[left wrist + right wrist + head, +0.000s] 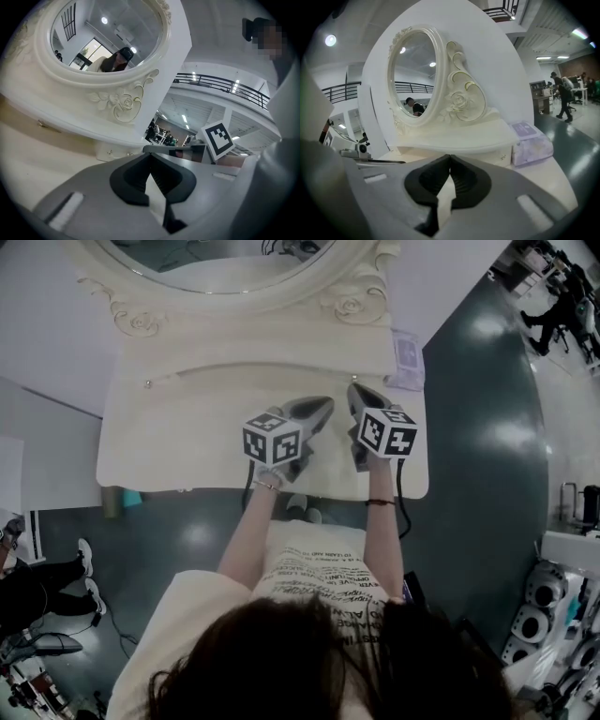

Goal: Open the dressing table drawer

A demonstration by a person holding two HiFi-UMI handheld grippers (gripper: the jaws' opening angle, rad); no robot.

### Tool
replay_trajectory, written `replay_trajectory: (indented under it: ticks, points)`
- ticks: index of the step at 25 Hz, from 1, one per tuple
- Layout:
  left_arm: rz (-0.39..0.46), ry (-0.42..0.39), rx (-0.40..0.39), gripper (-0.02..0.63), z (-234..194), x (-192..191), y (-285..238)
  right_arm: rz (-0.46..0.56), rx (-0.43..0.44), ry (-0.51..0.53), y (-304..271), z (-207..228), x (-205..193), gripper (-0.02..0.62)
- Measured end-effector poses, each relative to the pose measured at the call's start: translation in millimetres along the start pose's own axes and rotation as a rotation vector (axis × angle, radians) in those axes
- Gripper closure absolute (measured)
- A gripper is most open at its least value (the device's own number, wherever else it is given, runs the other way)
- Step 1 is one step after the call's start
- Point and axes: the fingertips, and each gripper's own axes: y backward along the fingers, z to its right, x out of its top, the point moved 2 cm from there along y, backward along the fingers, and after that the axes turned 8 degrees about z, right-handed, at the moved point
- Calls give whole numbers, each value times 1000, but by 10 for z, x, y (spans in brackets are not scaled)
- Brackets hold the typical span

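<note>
The cream dressing table (pixel 187 442) fills the head view, its oval carved mirror (pixel 225 263) at the far edge. Below the mirror runs a low drawer unit (pixel 281 371) with a small knob (pixel 147 383); its knobs also show in the left gripper view (pixel 110 151) and the right gripper view (pixel 502 157). Both grippers hover over the tabletop's right half and point at the drawer unit. My left gripper (pixel 325 402) (pixel 150 153) is shut and empty. My right gripper (pixel 354 388) (pixel 450 156) sits beside it, also shut with nothing held.
A purple tissue pack (pixel 405 357) (pixel 529 143) lies at the table's far right corner, next to the drawer unit. A person's legs and sneakers (pixel 84 559) show on the dark floor at left. Equipment (pixel 548 601) stands at the lower right.
</note>
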Motion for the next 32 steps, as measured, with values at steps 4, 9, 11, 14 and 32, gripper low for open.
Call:
replay_trajectory:
  ticks: [4, 9, 11, 14, 32]
  points:
    - [-12, 8, 1, 606, -42, -34, -9, -14, -35, -1, -46, 57, -29, 591]
    - [-20, 26, 0, 606, -98, -65, -48, -37, -65, -9, -140, 107, -86, 571]
    - [-25, 27, 1, 606, -121, -72, -66, -45, -75, -11, -167, 136, -104, 568]
    - [-36, 32, 1, 606, -146, -94, -92, -60, -97, -12, -192, 195, -137, 554]
    - [-93, 58, 11, 606, -332, -203, -195, -132, -201, -26, -378, 426, -305, 469]
